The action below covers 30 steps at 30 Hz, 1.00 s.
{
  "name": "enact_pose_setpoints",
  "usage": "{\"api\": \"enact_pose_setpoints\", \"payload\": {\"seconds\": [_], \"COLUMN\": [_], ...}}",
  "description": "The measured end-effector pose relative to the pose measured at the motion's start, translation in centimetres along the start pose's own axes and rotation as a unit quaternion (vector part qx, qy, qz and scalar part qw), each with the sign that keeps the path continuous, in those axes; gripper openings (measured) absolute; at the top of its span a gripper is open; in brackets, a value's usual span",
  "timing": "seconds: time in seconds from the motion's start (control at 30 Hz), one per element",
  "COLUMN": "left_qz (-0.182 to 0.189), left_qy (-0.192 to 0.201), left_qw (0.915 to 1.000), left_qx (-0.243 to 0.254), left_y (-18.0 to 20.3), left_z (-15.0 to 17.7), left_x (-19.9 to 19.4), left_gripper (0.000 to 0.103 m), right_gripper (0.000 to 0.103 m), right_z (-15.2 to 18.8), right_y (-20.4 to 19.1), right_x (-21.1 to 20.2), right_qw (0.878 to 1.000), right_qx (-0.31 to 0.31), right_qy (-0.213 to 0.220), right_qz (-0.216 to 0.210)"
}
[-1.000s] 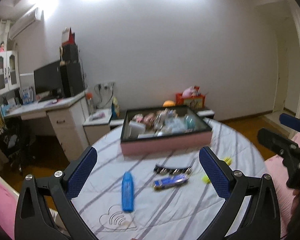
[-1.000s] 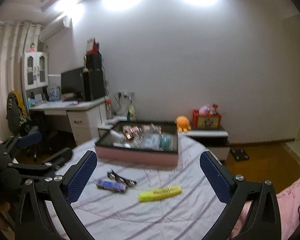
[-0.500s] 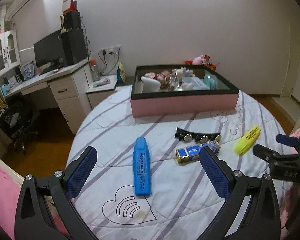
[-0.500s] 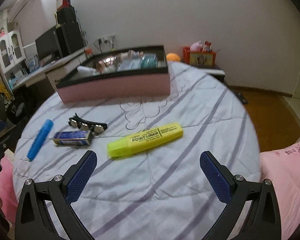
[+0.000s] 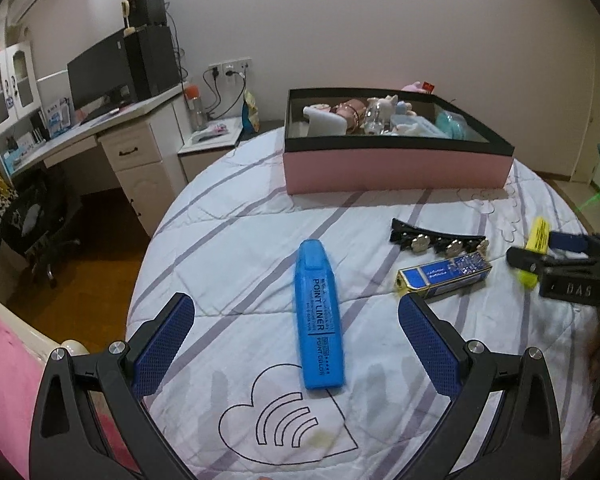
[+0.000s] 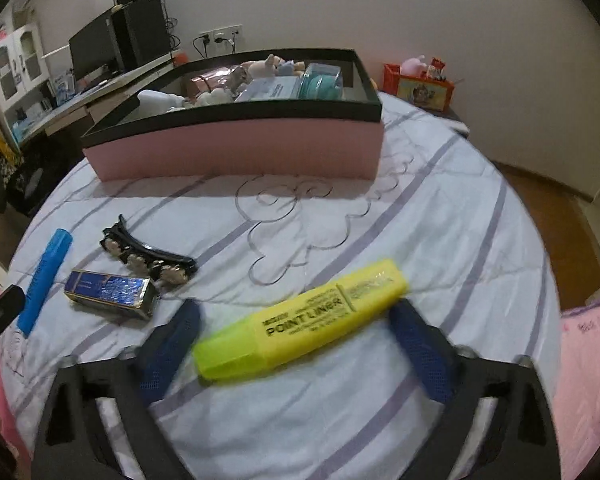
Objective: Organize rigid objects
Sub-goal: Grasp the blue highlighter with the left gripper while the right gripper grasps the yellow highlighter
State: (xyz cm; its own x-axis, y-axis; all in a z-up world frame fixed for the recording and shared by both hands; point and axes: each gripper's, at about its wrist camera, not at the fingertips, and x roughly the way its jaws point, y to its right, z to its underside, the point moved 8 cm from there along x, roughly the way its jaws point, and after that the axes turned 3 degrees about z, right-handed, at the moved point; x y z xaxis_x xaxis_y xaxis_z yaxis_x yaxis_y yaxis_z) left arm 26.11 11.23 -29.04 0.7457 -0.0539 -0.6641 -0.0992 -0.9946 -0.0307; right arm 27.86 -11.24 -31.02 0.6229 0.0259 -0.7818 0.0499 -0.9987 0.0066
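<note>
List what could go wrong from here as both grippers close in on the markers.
The yellow marker lies crosswise between the open fingers of the right gripper, so closing might pinch its ends and let it skid. The left gripper, also open, sits short of the blue marker; closing now could catch only its tail.

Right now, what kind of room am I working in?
Probably a home bedroom or study: a quilted striped bedspread underneath, a desk with monitor alongside, and a pink keepsake box of trinkets.
</note>
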Motion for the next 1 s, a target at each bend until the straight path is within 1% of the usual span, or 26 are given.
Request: {"api": "enact_pose_setpoints", "payload": {"seconds": [0.07,0.1,0.13,0.17,0.2,0.23,0.27,0.37,0.43,0.6,0.67,0.73,0.77,0.8,0.87,0.9,0.97,1.0], "left_qz": [0.001,0.002,0.003,0.003,0.004,0.003,0.001,-0.002,-0.004,-0.004,-0.01,-0.016,-0.014,-0.01,-0.003,0.004,0.009,0.016], "left_qy": [-0.003,-0.005,-0.007,-0.007,-0.008,-0.011,-0.012,-0.019,-0.021,-0.047,-0.059,-0.053,-0.061,-0.069,-0.065,-0.062,-0.057,-0.053], "left_qw": [1.0,1.0,1.0,1.0,1.0,0.9999,0.9999,0.9996,0.9993,0.9976,0.997,0.9976,0.9975,0.9971,0.9974,0.9976,0.9981,0.9983], "left_qx": [0.0,-0.001,-0.001,-0.003,-0.003,-0.004,-0.005,-0.019,-0.032,-0.051,-0.05,-0.04,-0.035,-0.032,-0.031,-0.03,-0.021,-0.019], "left_y": [-0.1,-0.1,-0.2,-0.2,-0.3,-0.4,-0.5,-1.1,-1.5,-2.2,-2.2,-2.0,-1.8,-1.6,-1.4,-1.1,-0.7,-0.5], "left_z": [0.1,0.2,0.2,0.3,0.3,0.4,0.5,0.8,0.9,1.6,1.6,1.1,1.1,1.2,1.0,0.9,0.8,0.8], "left_x": [0.2,0.3,0.4,0.5,0.6,0.8,0.9,1.4,1.7,3.5,4.0,4.1,4.5,4.8,4.7,4.5,4.3,4.1], "left_gripper": [0.103,0.103,0.103,0.103,0.103,0.103,0.103,0.103,0.103,0.103,0.103,0.102,0.1,0.097,0.086,0.076,0.062,0.049], "right_gripper": [0.069,0.063,0.053,0.045,0.041,0.033,0.029,0.029,0.029,0.029,0.03,0.031,0.031,0.032,0.032,0.032,0.032,0.032], "right_z": [0.0,-0.1,0.0,0.0,0.0,0.2,0.3,0.3,0.0,-0.6,-0.7,-0.8,-0.8,-0.8,-0.8,-0.8,-0.9,-0.9], "right_y": [0.5,0.8,1.1,1.3,1.6,2.1,2.4,2.9,2.9,2.7,2.8,3.1,3.2,3.1,3.1,3.1,3.1,3.1], "right_x": [-0.1,-0.2,-0.3,-0.4,-0.6,-0.9,-1.0,-0.9,-0.8,0.1,0.2,0.3,0.3,0.4,0.4,0.4,0.4,0.3], "right_qw": [1.0,1.0,1.0,1.0,1.0,1.0,1.0,1.0,0.999,0.999,0.999,0.999,1.0,1.0,1.0,1.0,1.0,1.0], "right_qx": [-0.008,-0.01,-0.015,-0.017,-0.012,-0.009,-0.01,0.003,0.003,-0.005,-0.005,0.002,0.003,0.003,0.003,0.002,0.002,0.001], "right_qy": [0.0,0.001,0.0,0.0,0.003,0.0,0.0,0.002,0.008,0.007,0.004,0.004,0.003,0.003,0.002,0.003,0.005,0.006], "right_qz": [0.005,0.01,0.016,0.016,0.009,0.009,0.015,0.019,0.034,0.046,0.042,0.032,0.03,0.028,0.027,0.026,0.025,0.026]}}
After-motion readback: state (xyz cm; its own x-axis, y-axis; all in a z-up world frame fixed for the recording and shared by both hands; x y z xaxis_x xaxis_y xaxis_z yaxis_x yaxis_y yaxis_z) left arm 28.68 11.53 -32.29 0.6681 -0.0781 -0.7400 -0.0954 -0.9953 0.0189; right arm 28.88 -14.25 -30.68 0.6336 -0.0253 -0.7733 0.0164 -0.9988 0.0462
